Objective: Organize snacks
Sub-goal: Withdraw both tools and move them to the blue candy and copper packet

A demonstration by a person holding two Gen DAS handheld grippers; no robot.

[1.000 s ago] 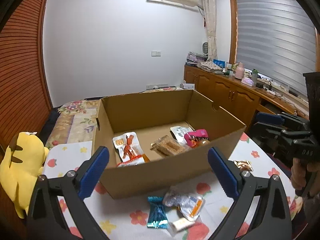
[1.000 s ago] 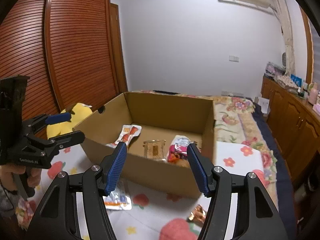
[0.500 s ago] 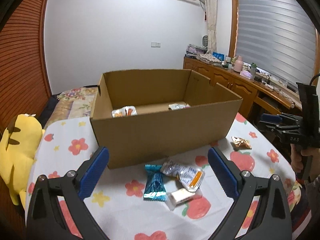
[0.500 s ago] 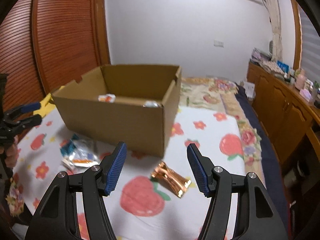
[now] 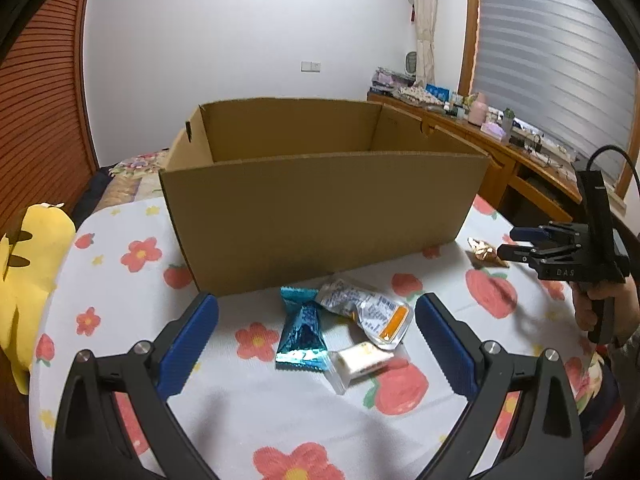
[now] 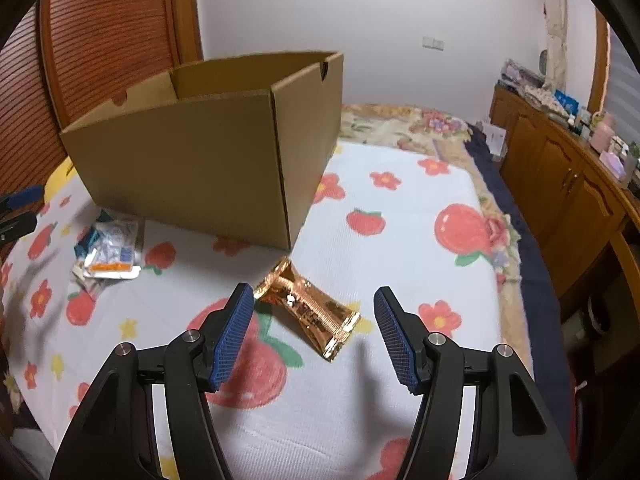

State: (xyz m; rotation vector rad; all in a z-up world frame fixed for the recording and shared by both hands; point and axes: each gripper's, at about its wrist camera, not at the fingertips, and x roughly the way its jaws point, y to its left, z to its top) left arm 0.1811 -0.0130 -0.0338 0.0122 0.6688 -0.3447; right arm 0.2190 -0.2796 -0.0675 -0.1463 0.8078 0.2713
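An open cardboard box [image 5: 320, 208] stands on the flowered cloth; it also shows in the right wrist view [image 6: 208, 156]. In front of it lie a teal foil packet [image 5: 302, 330], a silver pouch with an orange end [image 5: 366, 308] and a small white wrapped bar [image 5: 362, 362]. My left gripper [image 5: 316, 340] is open, low over these three. A copper-gold foil packet [image 6: 308, 308] lies by the box's right corner. My right gripper [image 6: 314, 336] is open just above it, the packet between the fingers. The box's contents are hidden.
A yellow plush toy [image 5: 28, 260] sits at the table's left edge. Wooden cabinets [image 6: 560, 168] with clutter run along the right wall. A slatted wooden door [image 6: 112, 40] stands behind the box. The table's right edge [image 6: 508, 264] drops to a dark floor.
Both grippers have come down from above the box to table level. The left now hovers over the three packets, the right over the gold packet. The box's inside is no longer visible.
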